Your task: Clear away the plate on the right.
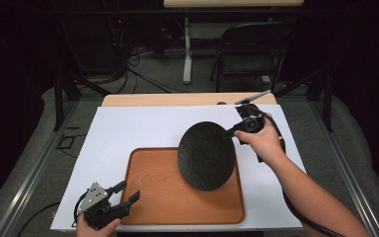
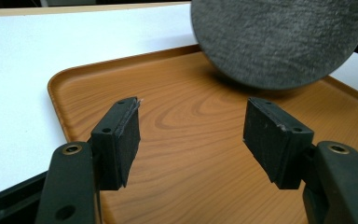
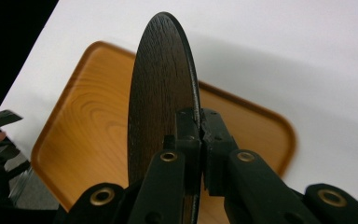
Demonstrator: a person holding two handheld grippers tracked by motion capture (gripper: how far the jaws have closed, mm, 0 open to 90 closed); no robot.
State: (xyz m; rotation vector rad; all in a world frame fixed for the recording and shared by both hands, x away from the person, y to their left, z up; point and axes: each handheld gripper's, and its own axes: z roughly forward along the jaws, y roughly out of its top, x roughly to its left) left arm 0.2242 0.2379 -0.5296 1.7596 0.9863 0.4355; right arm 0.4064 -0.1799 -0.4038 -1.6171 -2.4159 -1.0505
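Your left gripper [image 1: 123, 193] sits at the near left corner of the wooden tray [image 1: 153, 197], jaws spread wide over the tray's floor, nothing between the pads [image 2: 126, 140] and nothing touched. Farther out, your right gripper [image 1: 229, 132] hangs just past the tray's far right corner, jaws clamped on the rim of the dark round plate [image 1: 206, 155]. The plate is tilted and held above the tray's far right part. No brand, label or writing legible on anything.

Wooden table [image 1: 128, 100], white sheet [image 1: 128, 133] on it, wooden tray [image 1: 148, 197] on the sheet
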